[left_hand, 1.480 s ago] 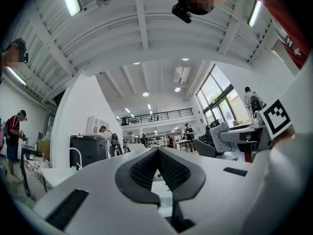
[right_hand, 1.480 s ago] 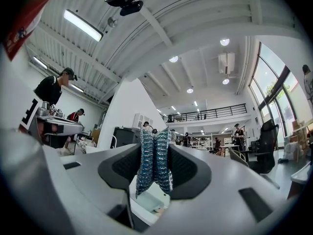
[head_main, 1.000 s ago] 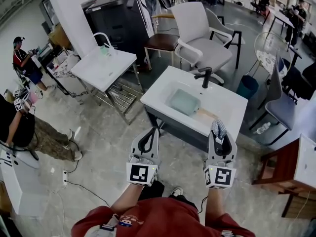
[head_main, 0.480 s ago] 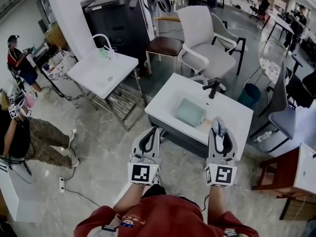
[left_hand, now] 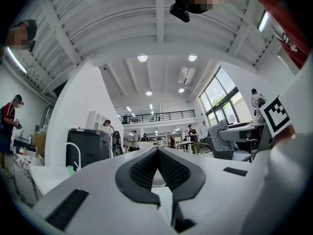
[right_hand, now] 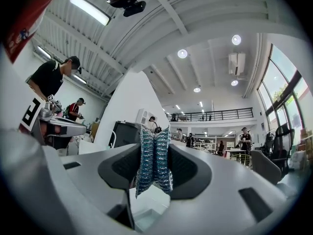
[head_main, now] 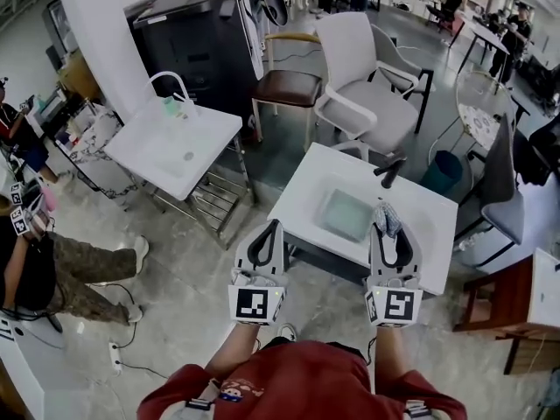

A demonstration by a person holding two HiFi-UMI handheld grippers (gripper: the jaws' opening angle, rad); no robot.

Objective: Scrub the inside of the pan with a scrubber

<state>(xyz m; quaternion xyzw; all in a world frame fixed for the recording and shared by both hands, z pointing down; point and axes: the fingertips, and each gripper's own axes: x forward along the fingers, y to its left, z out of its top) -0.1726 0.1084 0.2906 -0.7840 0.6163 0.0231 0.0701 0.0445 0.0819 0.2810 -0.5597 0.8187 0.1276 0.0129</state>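
**Grip.** The right gripper (right_hand: 155, 154) is clamped on the scrubber (right_hand: 154, 161). The blue-silver mesh wad is pinched flat between the two jaws and juts past their tips, so the exposed end can meet a surface before the jaws do. The left gripper (left_hand: 157, 152) has its jaws pressed together with nothing between them. I judge it is kept free to steady the pan once scrubbing starts. Both grippers are held side by side, apart from each other, pointing forward over the floor (head_main: 188, 261) and short of the work.

**Containers.** Ahead of both grippers stands a white sink (head_main: 306, 189) with a dark faucet (head_main: 388, 172) on its far side. In the head view its rectangular basin (head_main: 344, 213) lies just beyond the right gripper's tips and shows a pale green bottom. The pan cannot be told apart there; it may lie in the basin or behind the right gripper. The scrubber touches nothing but the jaws.

**Step in hand.** Scrubbing is not yet begun. The step appears to be the approach to the sink.
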